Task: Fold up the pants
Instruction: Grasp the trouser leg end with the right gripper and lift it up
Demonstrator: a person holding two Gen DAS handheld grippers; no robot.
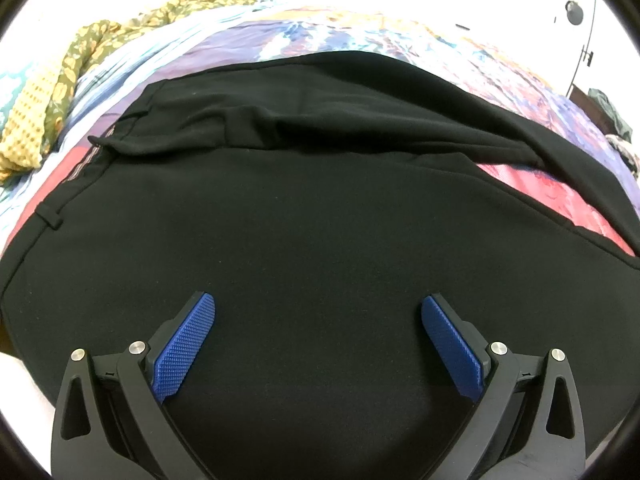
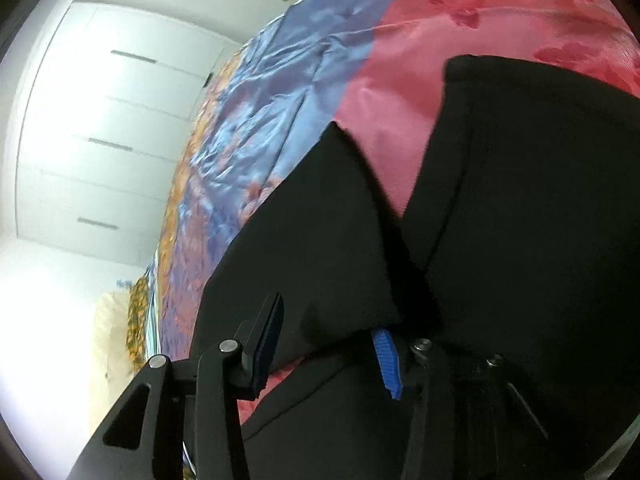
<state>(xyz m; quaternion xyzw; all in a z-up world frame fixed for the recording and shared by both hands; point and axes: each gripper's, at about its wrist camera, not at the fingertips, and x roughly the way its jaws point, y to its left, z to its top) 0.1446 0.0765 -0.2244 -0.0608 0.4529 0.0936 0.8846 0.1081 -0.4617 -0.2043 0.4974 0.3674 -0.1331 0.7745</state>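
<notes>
Black pants (image 1: pixel 320 208) lie spread on a bed w/ a multicolour satin bedspread (image 1: pixel 280 36), waistband to the left, one leg folded across the top. Left tongs (image 1: pixel 318 304) gape wide just above the fabric, nothing between the blue pads (image 1: pixel 184 348). Right tongs (image 2: pixel 328 320) are parted, w/ a pant-leg edge draped between them; can't tell if gripped. Yellow-green cloth (image 1: pixel 48 92) is bunched at the bed's far left.
</notes>
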